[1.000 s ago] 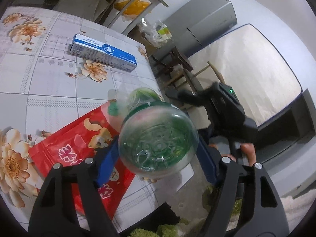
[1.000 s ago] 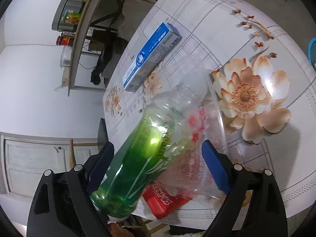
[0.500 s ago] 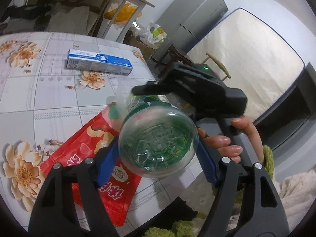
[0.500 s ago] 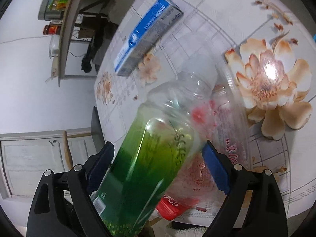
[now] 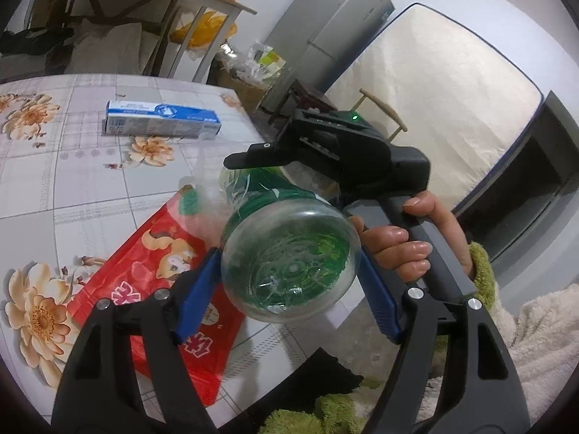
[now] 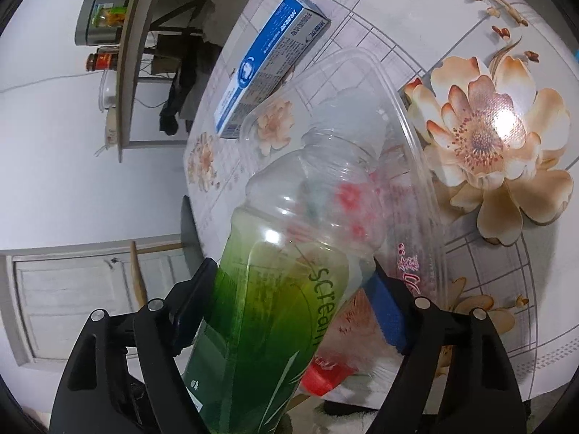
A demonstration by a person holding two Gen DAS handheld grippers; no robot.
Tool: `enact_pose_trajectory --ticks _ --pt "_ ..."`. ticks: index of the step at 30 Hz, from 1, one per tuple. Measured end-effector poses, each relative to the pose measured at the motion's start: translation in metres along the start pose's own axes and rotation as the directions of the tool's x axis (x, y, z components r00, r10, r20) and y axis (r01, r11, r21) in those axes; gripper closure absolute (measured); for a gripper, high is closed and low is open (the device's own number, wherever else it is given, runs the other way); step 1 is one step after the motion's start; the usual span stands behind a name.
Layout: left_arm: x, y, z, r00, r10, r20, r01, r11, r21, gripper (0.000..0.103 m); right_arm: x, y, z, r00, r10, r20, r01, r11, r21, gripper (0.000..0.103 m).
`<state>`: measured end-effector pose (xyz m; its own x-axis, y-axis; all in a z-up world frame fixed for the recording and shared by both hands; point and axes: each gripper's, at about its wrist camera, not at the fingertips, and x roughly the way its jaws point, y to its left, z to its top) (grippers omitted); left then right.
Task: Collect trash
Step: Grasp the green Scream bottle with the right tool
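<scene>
The clear plastic bottle with a green label (image 5: 289, 264) is held above the floral-patterned table (image 5: 72, 181), its base clamped between the blue pads of the left tongs (image 5: 289, 278) while the right tongs (image 6: 289, 307) press against its labelled middle on both sides, so each is closed on it. Beneath the bottle a red snack packet (image 5: 163, 282) lies flat on the table and a clear plastic tray (image 6: 380, 108) sits just past the bottle's open neck, with a blue and white carton (image 5: 163, 123) further beyond the bottle, well apart from it
</scene>
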<state>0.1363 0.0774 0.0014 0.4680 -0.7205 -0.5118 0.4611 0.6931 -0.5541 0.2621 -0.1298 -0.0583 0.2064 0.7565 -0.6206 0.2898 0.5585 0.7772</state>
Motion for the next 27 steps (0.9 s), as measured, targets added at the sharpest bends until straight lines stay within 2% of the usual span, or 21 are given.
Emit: enact_pose_trajectory --ticks 3,7,12,15,19,27 --pt "-0.01 -0.001 0.001 0.997 -0.075 0.023 0.075 0.997 0.0 0.032 -0.005 -0.004 -0.002 0.998 0.058 -0.033 -0.057 0.998 0.011 0.026" --pt "-0.021 0.007 0.002 0.979 -0.199 0.048 0.202 0.977 -0.064 0.032 -0.014 -0.01 -0.006 0.993 0.11 -0.038 -0.109 0.994 0.023 0.026" --pt "-0.029 0.028 0.002 0.968 -0.231 0.097 0.244 0.957 -0.155 0.03 -0.032 -0.015 -0.017 0.986 0.162 -0.042 -0.162 0.987 -0.001 0.026" --pt "-0.022 0.041 0.004 0.98 -0.182 0.086 0.197 0.957 -0.213 0.033 -0.04 -0.021 -0.022 0.979 0.198 -0.045 -0.198 0.98 0.001 0.026" --pt "-0.007 0.055 0.005 0.983 -0.173 0.064 0.184 0.943 -0.276 0.035 -0.052 -0.028 -0.026 0.976 0.217 -0.035 -0.217 0.976 -0.011 0.026" --pt "0.031 0.064 0.018 0.999 -0.022 -0.031 0.012 0.961 -0.276 0.042 -0.09 -0.035 -0.036 0.967 0.25 0.039 -0.246 0.966 -0.084 0.026"
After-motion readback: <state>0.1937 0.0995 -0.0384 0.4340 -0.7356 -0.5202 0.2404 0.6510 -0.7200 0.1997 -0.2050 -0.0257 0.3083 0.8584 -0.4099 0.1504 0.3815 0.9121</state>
